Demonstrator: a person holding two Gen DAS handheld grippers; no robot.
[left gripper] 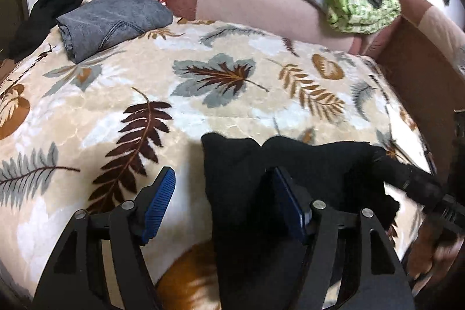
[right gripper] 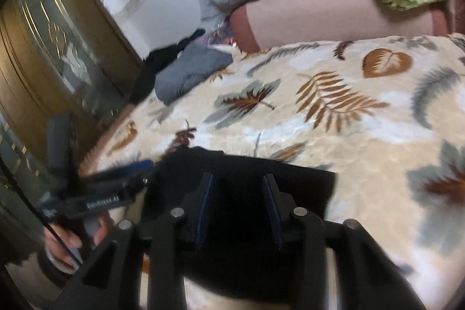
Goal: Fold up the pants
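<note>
Item: black pants (left gripper: 290, 164), lower centre of both wrist views, lying bunched on the leaf-print blanket (left gripper: 203, 112). I judge them soft, light and limp, apt to sag. My left gripper (left gripper: 223, 202) stands spread, one pad over cloth. My right gripper (right gripper: 237, 208) is parted above the fabric, pinching nothing. Best hold: an outer hem edge.

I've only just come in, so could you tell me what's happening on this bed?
A person is folding black pants on a leaf-patterned blanket, a gripper in each hand. The left gripper stands open, one finger over the pants' edge. The right gripper sits over the dark cloth, jaws apart. Folded grey pants lie at the far corner.
</note>
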